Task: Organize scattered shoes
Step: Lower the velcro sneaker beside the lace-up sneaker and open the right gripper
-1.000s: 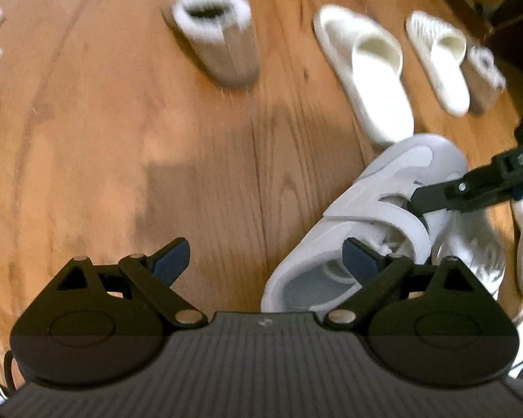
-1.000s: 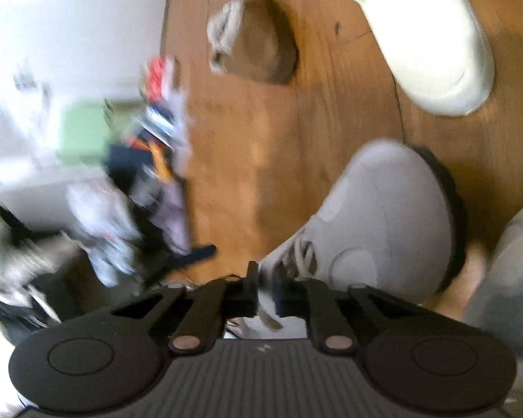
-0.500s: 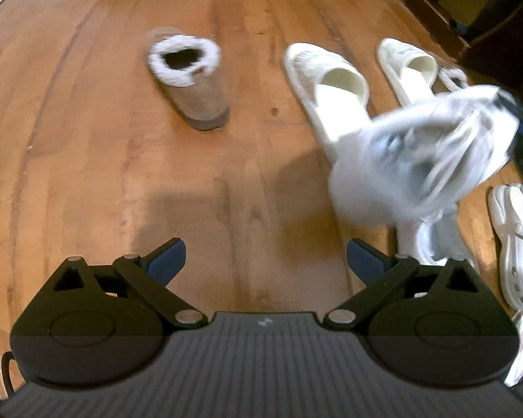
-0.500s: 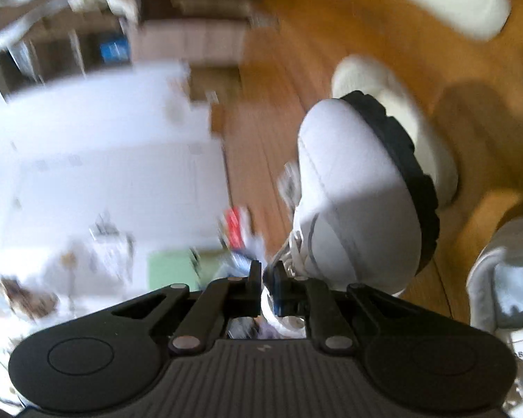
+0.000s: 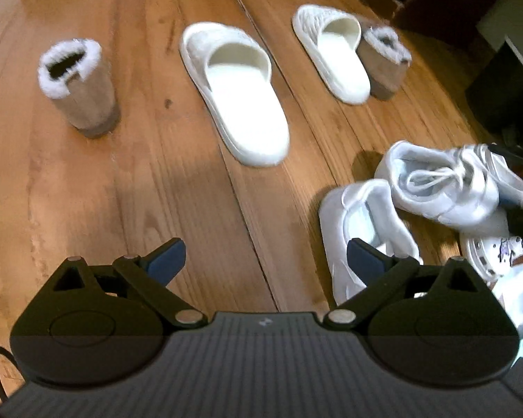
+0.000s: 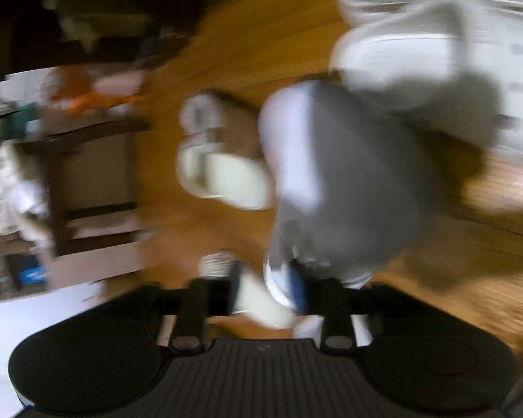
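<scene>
Left wrist view: wooden floor (image 5: 129, 181) spreading ahead of the left claw (image 5: 265, 257), whose blue-padded jaws stand wide apart with nothing between them. Far ahead and to its left stands a fleece-lined tan boot (image 5: 78, 87); straight ahead lies a cream slide (image 5: 240, 97); farther ahead and to the right lies its mate (image 5: 334, 55), touching a second tan boot (image 5: 383, 59). Just ahead of the right jaw lies a white sneaker (image 5: 362, 230), heel opening upward; its mate, the laced sneaker (image 5: 449, 184), sits tilted beside it at the far right, where dark parts of the other tool show. A white clog (image 5: 484, 254) lies at the right edge.

Right wrist view (heavily blurred): the right claw (image 6: 266, 291) with its jaws opening; the laced sneaker's collar (image 6: 279, 278) lies between them, against the right pad, and whether any grip remains cannot be told. Its toe (image 6: 348, 174) points away from the claw.

Judged step: releasing the laced sneaker beside its mate. To do it well, the jaws should clear the collar fully before the claw lifts away, lest the shoe be dragged or tipped. The tilted shoe would best be nudged flat and parallel to its mate, toes the same way. The tan boots, well apart, remain unpaired.
</scene>
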A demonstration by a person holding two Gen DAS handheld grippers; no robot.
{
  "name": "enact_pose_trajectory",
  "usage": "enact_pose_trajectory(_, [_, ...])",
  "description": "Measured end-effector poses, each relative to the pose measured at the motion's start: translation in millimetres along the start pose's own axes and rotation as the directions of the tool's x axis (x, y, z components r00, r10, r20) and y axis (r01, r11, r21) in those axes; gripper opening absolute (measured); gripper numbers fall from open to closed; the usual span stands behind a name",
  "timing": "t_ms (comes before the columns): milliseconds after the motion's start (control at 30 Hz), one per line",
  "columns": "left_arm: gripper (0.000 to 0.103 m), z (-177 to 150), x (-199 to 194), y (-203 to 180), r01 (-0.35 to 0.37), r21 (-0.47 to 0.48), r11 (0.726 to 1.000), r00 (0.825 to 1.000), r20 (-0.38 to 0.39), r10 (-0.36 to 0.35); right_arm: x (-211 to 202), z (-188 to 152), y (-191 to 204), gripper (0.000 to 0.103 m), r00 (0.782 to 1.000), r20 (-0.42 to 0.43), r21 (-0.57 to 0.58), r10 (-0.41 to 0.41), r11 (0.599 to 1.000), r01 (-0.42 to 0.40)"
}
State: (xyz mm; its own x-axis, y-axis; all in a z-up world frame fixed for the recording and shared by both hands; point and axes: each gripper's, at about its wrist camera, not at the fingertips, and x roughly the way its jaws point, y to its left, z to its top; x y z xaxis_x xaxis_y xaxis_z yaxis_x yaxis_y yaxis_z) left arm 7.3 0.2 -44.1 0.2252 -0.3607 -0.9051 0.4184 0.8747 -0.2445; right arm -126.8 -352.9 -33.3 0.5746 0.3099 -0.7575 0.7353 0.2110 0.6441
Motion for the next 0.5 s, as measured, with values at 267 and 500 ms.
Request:
enact_pose_trajectory(267, [0.1,-9.2,24.0,7.1,-0.018,-0.02,1.0,0.997,-0.08,0.016,37.7,-28.4,15.1,0.073,0.896,-0.399,-0.363,-0.192,0.931,0.038])
enact_pose_trajectory(500, [0.1,-12.4,33.7,-15.4,0.033,0.046,0.998,0.994,-0.105,-0.028,6.9,-58.0,37.4,0.073,0.939,-0.136,-0.787,-0.316,0.61,0.091])
